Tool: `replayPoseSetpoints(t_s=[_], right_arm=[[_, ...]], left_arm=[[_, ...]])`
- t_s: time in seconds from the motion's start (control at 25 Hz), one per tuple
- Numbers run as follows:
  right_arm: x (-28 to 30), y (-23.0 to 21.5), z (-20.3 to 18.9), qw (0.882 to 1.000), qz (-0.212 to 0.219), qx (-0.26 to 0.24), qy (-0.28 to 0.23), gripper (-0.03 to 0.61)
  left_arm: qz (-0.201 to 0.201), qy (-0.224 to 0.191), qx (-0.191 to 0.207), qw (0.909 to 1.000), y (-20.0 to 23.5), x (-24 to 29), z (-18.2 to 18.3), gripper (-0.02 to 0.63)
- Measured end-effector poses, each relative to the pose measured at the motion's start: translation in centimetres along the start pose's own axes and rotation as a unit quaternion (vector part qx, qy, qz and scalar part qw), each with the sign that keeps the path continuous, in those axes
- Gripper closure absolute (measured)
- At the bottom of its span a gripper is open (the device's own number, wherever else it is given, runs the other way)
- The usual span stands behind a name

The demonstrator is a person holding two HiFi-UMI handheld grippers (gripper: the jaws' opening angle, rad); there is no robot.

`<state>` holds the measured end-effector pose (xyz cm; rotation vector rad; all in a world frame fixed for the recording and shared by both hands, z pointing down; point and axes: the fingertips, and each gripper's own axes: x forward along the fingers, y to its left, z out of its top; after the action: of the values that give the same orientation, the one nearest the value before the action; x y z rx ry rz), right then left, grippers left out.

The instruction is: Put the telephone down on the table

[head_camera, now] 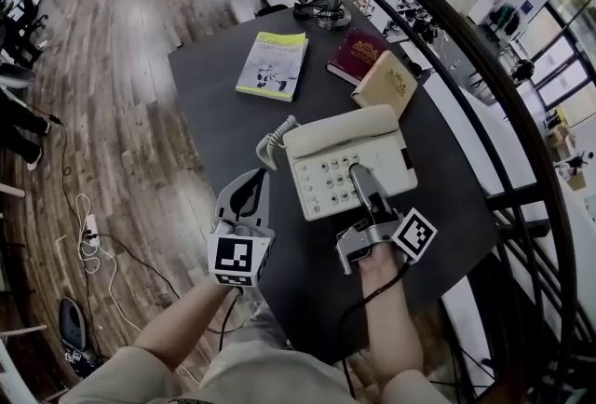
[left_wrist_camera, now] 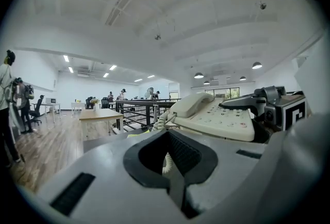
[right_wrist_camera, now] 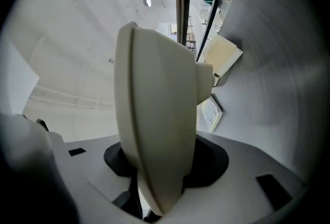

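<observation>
The right gripper [head_camera: 358,179] has its jaws clamped on the near edge of the cream push-button telephone [head_camera: 349,160], holding it tilted over the dark round bench [head_camera: 223,67], its coiled cord hanging. Just beside it, the left gripper [head_camera: 250,193] has its jaws closed and empty.
</observation>
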<state>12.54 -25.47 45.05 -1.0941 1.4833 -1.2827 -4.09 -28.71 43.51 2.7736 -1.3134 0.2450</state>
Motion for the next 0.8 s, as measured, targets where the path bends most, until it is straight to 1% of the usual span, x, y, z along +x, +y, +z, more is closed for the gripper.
replayPoseSetpoints(t_s=[0.08,0.2,0.36,0.64,0.8], right_arm=[[1.7,-1.0,1.1,1.0,-0.001,-0.003,-0.002,0.382],[5.0,-2.9,2.6,1.0,-0.004,-0.007,-0.001,0.382],[7.7,-5.6,3.8,0.999,-0.027,-0.036,0.006,0.382],[10.7,-11.9,4.3,0.999,-0.05,-0.015,-0.001,0.382],[11.8,-15.0,4.2,0.999,-0.054,-0.003,0.003,0.382]], left_arm=[[0.0,-0.007,0.007,1.0,0.6,1.8,-0.1,0.609],[0.01,-0.005,0.023,0.9997,2.3,5.2,-0.9,0.609],[0.026,0.005,0.046,0.9986,3.8,8.4,-2.8,0.609],[0.028,0.032,0.048,0.998,4.8,13.2,-7.1,0.609],[0.026,0.049,0.043,0.9976,5.0,15.3,-9.6,0.609]])
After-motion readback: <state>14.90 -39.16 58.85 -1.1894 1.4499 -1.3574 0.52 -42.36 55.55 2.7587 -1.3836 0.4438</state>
